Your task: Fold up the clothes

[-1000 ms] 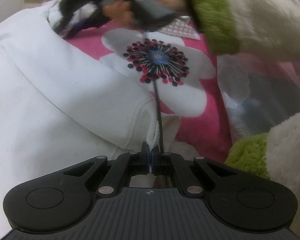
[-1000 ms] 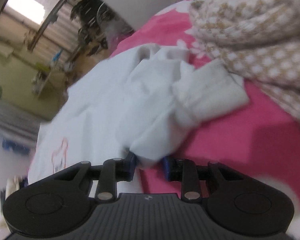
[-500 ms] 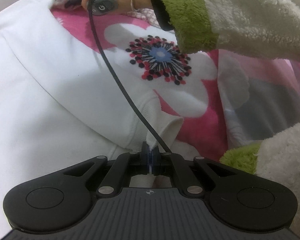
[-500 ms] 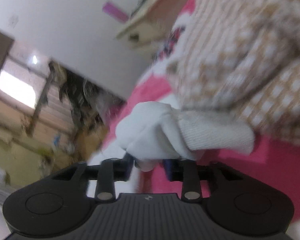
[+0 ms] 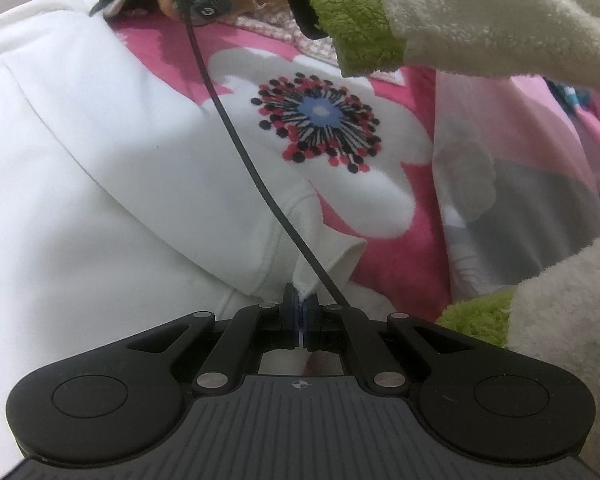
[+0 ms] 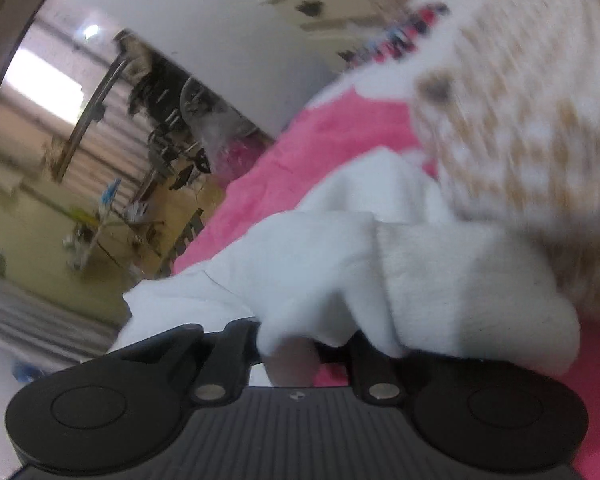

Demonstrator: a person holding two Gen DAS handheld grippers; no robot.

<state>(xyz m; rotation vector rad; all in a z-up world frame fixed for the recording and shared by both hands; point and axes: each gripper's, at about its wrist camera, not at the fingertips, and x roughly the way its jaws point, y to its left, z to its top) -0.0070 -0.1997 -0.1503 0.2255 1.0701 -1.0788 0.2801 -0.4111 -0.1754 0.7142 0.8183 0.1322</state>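
Sweatshirt (image 5: pixel 100 208) lies on the bedspread (image 5: pixel 400 264); your left gripper (image 5: pixel 300 312) jaws pinch its hem corner to anchor it. Right gripper (image 6: pixel 296 344) jaws are closing on the bunched sleeve (image 6: pixel 440 280), likely for folding inward.

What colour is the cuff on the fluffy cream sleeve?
Lime green cuff on the fluffy cream sleeve, clearest in the left wrist view.

So we've got a bed covered in a hot pink blanket (image 5: pixel 392 264) with big white flowers printed on it. A white sweatshirt (image 5: pixel 80 200) is spread flat over the left side. Far right, a beige-and-white checked knit (image 6: pixel 540 100) lies bunched on the pink, right next to the sweatshirt's ribbed cuff (image 6: pixel 460 292).
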